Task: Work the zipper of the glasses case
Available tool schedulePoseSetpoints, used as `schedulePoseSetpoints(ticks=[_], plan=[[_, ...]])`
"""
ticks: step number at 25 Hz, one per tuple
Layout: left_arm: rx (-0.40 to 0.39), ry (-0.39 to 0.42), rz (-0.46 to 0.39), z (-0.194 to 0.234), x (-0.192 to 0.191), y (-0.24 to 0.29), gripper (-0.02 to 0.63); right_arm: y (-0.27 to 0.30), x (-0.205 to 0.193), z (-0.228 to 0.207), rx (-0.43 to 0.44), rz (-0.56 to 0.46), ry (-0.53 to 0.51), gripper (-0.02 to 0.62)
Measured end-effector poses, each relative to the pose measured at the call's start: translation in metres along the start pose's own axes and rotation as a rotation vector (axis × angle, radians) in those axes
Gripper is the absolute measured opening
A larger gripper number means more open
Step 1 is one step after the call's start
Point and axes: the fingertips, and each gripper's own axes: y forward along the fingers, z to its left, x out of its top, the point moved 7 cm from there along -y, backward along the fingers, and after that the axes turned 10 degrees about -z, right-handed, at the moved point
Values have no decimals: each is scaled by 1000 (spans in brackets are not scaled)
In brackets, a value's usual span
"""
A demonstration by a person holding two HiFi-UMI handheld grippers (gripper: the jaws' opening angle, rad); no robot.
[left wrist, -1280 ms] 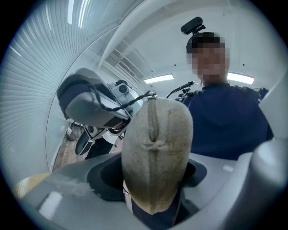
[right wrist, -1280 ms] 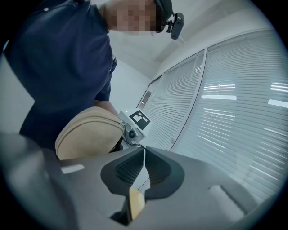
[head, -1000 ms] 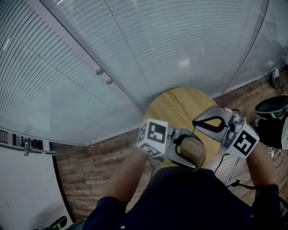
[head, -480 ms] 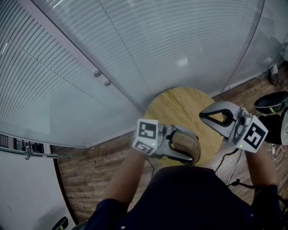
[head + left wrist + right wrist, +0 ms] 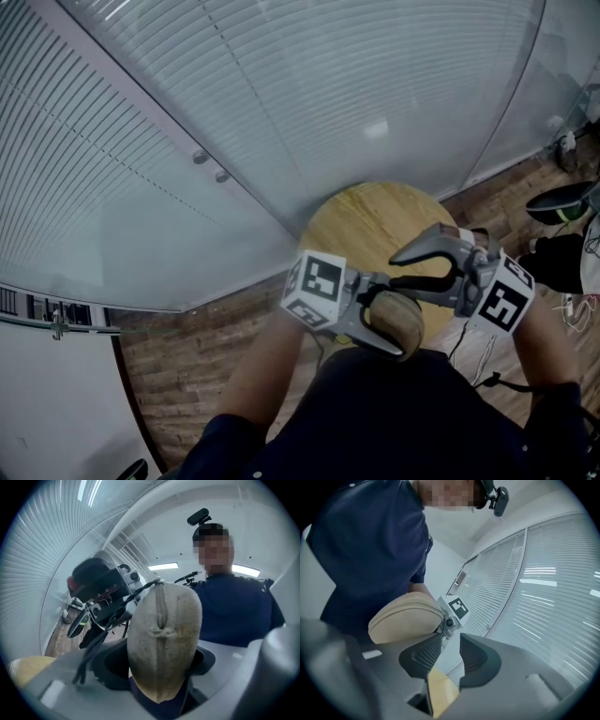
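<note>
One round wooden counter, plank floor, blinds. One glasses case pinched in left tongs; right tongs just opening, empty.

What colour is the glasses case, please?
Beige, a light tan fabric. The glasses case shows best in the left gripper view.

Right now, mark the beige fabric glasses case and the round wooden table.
beige fabric glasses case (image 5: 164, 653), left gripper view, rounded end face
round wooden table (image 5: 375, 216), head view, bare top
</note>
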Motion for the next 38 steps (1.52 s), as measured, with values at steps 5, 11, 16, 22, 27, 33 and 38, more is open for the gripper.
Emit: schedulePoseSetpoints(ticks=[5,11,16,22,27,33,38], plan=[[-40,19,60,-5,5,3,310,8,10,-5,21,-42,-8,117],[38,70,74,-4,10,4,310,4,18,-22,-55,-113,136,109],[450,204,163,31,6,-23,310,-5,12,-41,-103,-105,287,107],[798,275,418,54,-16,-47,308,4,2,-41,-137,-47,617,107],[947,362,594,60,-21,-59,308,19,-12,-32,-105,31,729,107],[1022,466,755,62,-29,-56,308,25,-28,-27,-115,108,818,110],[1023,509,807,61,-27,-49,308,31,-33,-21,-68,158,875,107]])
